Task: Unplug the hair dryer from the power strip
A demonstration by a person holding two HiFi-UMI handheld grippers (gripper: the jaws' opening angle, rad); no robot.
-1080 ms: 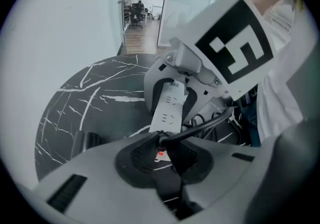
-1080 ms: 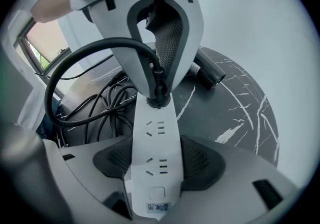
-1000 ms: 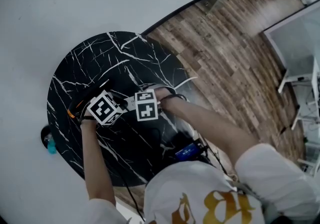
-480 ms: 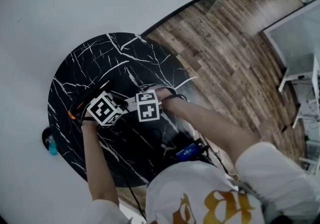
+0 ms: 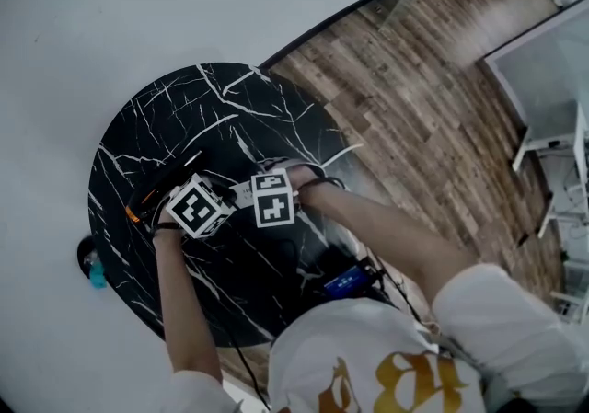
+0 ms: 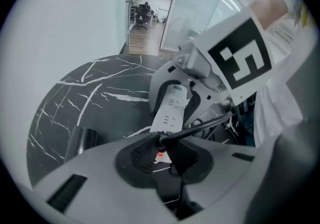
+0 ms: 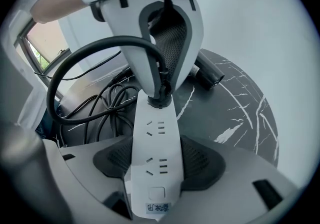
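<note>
A white power strip lies on the black marble table, and my right gripper is shut on its near end, pads against both long sides. At the strip's far end sits the black plug of the hair dryer cord. My left gripper comes down from above and is shut on that plug. In the head view both grippers meet over the strip: left gripper, right gripper. The black hair dryer lies left of them, its barrel showing past the strip.
Loose black cables coil on the table beside the strip. The table's round edge runs close to the person. A blue device hangs at the person's waist. Wooden floor lies to the right.
</note>
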